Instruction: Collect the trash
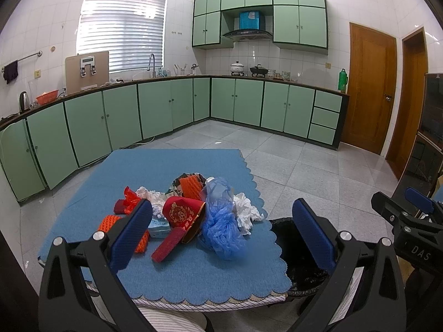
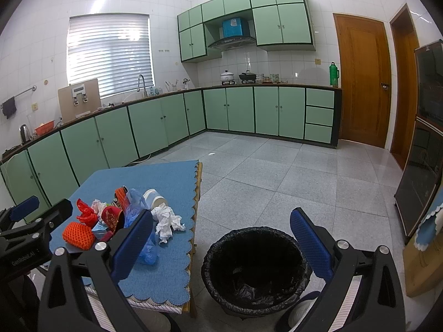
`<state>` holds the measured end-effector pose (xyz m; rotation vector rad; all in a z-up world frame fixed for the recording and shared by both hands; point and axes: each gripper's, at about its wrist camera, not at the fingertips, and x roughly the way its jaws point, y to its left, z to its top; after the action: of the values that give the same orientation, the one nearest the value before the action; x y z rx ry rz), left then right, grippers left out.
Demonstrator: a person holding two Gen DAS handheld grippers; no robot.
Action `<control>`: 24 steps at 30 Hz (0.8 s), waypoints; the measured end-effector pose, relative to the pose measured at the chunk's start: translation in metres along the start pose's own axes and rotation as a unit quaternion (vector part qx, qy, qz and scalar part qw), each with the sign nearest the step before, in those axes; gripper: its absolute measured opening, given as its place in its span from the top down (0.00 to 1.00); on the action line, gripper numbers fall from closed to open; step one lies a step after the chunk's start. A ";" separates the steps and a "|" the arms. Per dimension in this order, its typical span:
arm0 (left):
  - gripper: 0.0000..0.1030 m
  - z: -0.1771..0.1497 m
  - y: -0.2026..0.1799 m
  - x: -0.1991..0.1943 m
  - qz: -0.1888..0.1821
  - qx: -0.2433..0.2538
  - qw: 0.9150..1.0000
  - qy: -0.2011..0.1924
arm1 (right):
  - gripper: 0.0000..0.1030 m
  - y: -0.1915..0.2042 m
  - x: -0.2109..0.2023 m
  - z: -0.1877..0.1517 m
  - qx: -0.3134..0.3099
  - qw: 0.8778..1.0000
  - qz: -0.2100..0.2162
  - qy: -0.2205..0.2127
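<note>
The trash lies heaped near the middle of a blue scallop-edged table mat (image 1: 177, 166): a crumpled blue plastic bag (image 1: 221, 221), two wads of white tissue, one beside the bag (image 1: 246, 213) and one further back (image 1: 151, 196), two orange foam fruit nets, one at the heap's near edge (image 2: 79, 233) and one at the back (image 1: 189, 186), a twisted red wrapper (image 1: 130, 200), a round red lid with gold print (image 1: 182, 213), a flat red strip (image 1: 167, 244) and a white cup lying on its side (image 2: 155, 197). Just beside the table's edge stands one round bin lined with a glossy black bag (image 2: 256, 269), its mouth open and the liner rumpled at the bottom. The left gripper (image 1: 221, 238) hovers level over the table's near edge, facing the heap, its blue ribbed pads spread wide and holding nothing. The right gripper (image 2: 221, 243) hangs above the bin, fingers likewise wide apart and empty. Grey speckled tiles cover the floor (image 2: 277, 171); green cabinets (image 2: 235, 110) run along two walls.
</note>
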<state>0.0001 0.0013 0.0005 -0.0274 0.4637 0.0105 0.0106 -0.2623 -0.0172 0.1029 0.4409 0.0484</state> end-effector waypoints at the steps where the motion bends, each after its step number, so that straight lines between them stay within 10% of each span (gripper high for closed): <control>1: 0.05 0.000 0.000 0.000 0.000 0.000 1.000 0.000 | 0.06 0.000 0.000 0.000 0.000 1.000 0.000 0.000; 24: 0.05 0.000 0.003 0.002 -0.001 0.000 1.000 0.001 | 0.06 0.000 -0.002 0.002 0.002 1.000 0.000 0.001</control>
<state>0.0019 0.0042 -0.0002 -0.0274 0.4658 0.0078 0.0099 -0.2629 -0.0143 0.1068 0.4426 0.0469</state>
